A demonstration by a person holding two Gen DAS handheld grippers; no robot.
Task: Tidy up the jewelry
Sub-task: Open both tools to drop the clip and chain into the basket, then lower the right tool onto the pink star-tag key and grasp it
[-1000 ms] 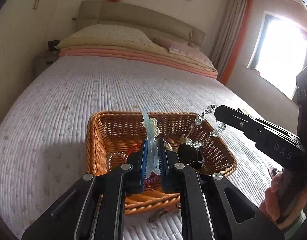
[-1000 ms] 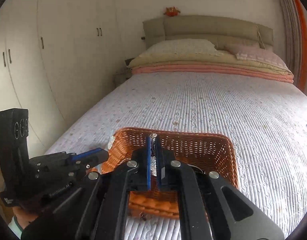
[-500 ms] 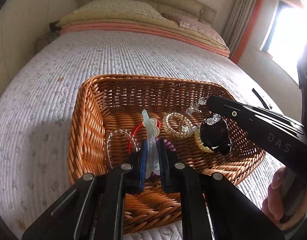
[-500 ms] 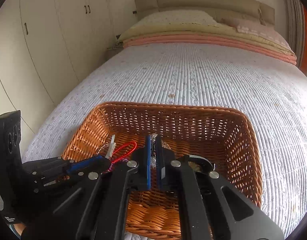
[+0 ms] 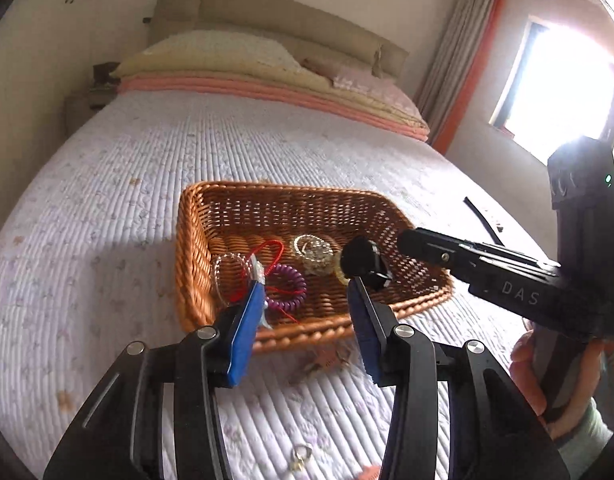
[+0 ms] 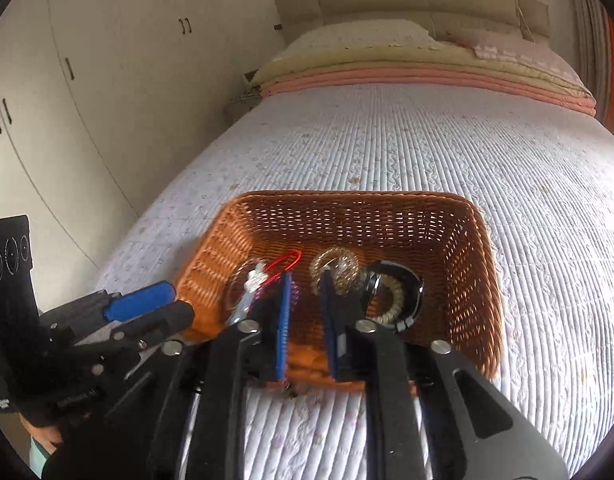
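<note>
Both claws were opening over the wicker basket (image 5: 195, 248) on the bed (image 5: 107, 184). The left claw (image 5: 307, 300) had released its clear clip, the right claw (image 6: 305, 292) its bead bracelet (image 6: 339, 268); nothing remained between either's pads. Small pieces at six o'clock awaited collection.

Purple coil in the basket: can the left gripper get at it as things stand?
Probably yes. The left gripper, jaws opening with nothing between them, sits just over the basket's near rim, and the purple coil lies uncovered right ahead. A red cord crosses it and may snag.
</note>
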